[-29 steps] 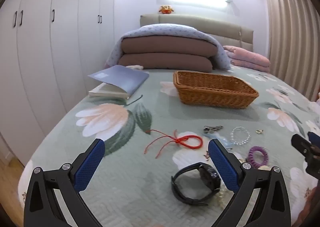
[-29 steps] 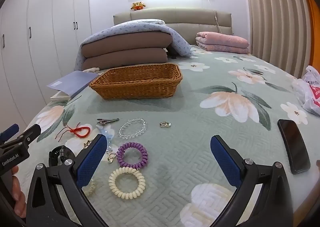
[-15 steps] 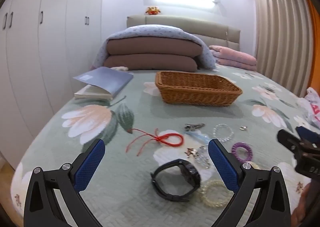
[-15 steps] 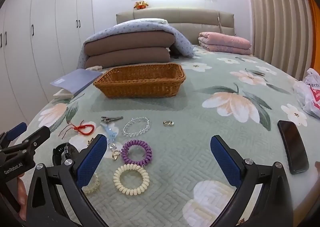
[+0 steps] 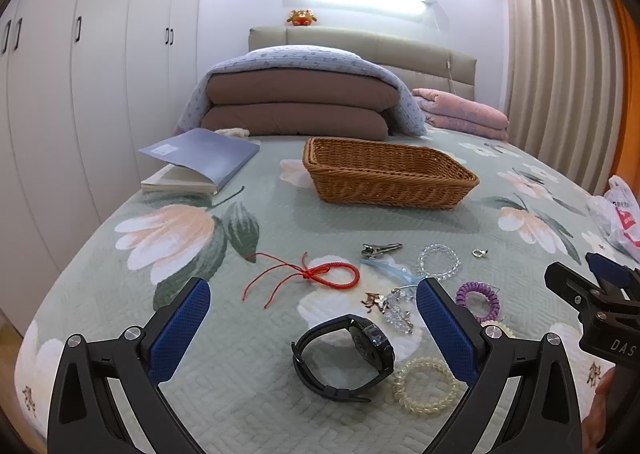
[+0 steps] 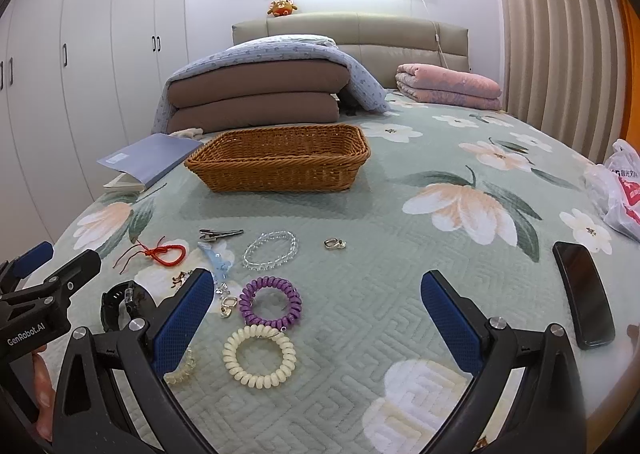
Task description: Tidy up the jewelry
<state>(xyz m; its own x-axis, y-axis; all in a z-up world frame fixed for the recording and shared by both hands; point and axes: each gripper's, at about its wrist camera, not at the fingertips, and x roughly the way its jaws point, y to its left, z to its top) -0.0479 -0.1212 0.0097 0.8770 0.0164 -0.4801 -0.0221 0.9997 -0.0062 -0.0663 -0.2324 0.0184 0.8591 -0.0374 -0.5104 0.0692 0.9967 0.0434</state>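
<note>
Jewelry lies scattered on the bed in front of an empty wicker basket (image 5: 388, 174) (image 6: 280, 162). A black watch (image 5: 344, 358), a red cord bracelet (image 5: 312, 274), a metal hair clip (image 5: 380, 249), a clear bead bracelet (image 6: 271, 249), a small ring (image 6: 334, 243), a purple coil tie (image 6: 270, 301), a cream coil tie (image 6: 259, 355) and a pale translucent coil tie (image 5: 425, 385) show. My left gripper (image 5: 312, 330) is open above the watch. My right gripper (image 6: 318, 318) is open and empty beside the coil ties.
A blue folder on a book (image 5: 200, 160) lies at the left edge. A black phone (image 6: 582, 294) lies at the right, a plastic bag (image 6: 622, 190) beyond it. Folded quilts (image 6: 260, 94) are stacked behind the basket. Wardrobes line the left wall.
Both grippers have drawn back and turned slightly, so the jewelry sits more centrally in view. Both stay open and nothing on the bed has moved.
</note>
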